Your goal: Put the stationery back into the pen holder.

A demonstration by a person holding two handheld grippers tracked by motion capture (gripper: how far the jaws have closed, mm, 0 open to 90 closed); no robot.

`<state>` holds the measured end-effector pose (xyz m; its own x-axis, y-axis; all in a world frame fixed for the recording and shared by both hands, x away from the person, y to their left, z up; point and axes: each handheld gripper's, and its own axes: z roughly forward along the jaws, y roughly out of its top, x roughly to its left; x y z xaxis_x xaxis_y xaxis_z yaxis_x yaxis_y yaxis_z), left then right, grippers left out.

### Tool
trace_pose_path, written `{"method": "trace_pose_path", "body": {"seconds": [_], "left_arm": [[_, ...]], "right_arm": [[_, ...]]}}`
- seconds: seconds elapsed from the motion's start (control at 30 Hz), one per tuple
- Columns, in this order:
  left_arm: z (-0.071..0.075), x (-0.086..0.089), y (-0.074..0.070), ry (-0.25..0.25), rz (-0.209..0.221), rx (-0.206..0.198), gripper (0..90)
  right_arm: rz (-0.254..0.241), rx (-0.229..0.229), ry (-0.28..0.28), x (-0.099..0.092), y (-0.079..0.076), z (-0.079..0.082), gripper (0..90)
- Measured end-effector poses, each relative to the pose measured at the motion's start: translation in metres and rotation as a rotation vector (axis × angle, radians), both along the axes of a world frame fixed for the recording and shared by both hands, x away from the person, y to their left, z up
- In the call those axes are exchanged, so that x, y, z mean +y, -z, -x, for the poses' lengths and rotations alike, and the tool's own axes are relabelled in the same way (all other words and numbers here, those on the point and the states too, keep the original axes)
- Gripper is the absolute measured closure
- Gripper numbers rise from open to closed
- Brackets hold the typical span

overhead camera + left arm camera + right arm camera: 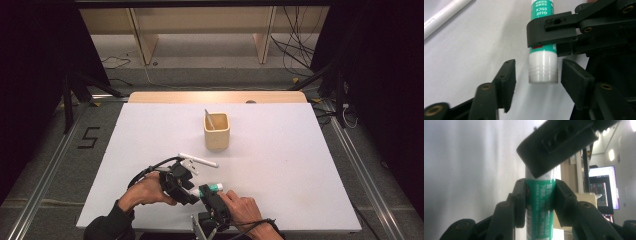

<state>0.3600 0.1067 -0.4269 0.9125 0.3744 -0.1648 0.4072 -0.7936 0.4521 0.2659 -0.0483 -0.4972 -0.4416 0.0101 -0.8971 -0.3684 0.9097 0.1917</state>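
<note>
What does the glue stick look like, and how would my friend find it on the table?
Start at the white table and look at its near edge, where the two hands meet. The glue stick is clamped in the right gripper, its white cap end sitting between the open jaws of the left gripper. It is the only green thing; the white pen beside it is thin and plain.

"GLUE STICK" on glue stick (542,37); floor "5" (89,137)

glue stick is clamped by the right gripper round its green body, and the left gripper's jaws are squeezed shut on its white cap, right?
Not quite. The right gripper does clamp the glue stick round its green body, but the left gripper is open: the left gripper view shows gaps between both pads and the white cap.
</note>
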Motion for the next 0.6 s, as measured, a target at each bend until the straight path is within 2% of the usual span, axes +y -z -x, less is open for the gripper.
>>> {"method": "trace_pose_path", "body": {"seconds": [0.07, 0.2, 0.3, 0.33, 0.4, 0.47, 0.6], "left_arm": [[-0.001, 0.003, 0.0, -0.002, 0.011, -0.005, 40.9], [-0.001, 0.009, -0.002, 0.004, 0.044, -0.028, 34.6], [-0.003, 0.014, -0.003, -0.02, 0.056, -0.044, 30.8], [-0.003, 0.015, -0.003, -0.025, 0.056, -0.047, 30.1], [-0.004, 0.018, -0.003, -0.022, 0.064, -0.061, 28.6], [-0.004, 0.02, -0.002, -0.033, 0.082, -0.068, 27.6], [-0.006, 0.024, 0.001, -0.072, 0.108, -0.106, 25.6]], "right_arm": [[0.001, -0.013, -0.011, -0.001, -0.002, -0.002, 66.0], [-0.011, -0.002, -0.003, -0.005, -0.005, -0.004, 66.0], [-0.017, -0.003, -0.001, -0.009, -0.008, -0.006, 66.0], [-0.037, 0.005, 0.01, -0.01, -0.008, -0.005, 66.0], [-0.045, -0.001, 0.008, -0.013, -0.01, -0.008, 66.0], [-0.061, 0.008, 0.033, -0.017, -0.013, -0.01, 66.0], [-0.117, 0.046, 0.054, -0.025, -0.02, -0.016, 66.0]]}}
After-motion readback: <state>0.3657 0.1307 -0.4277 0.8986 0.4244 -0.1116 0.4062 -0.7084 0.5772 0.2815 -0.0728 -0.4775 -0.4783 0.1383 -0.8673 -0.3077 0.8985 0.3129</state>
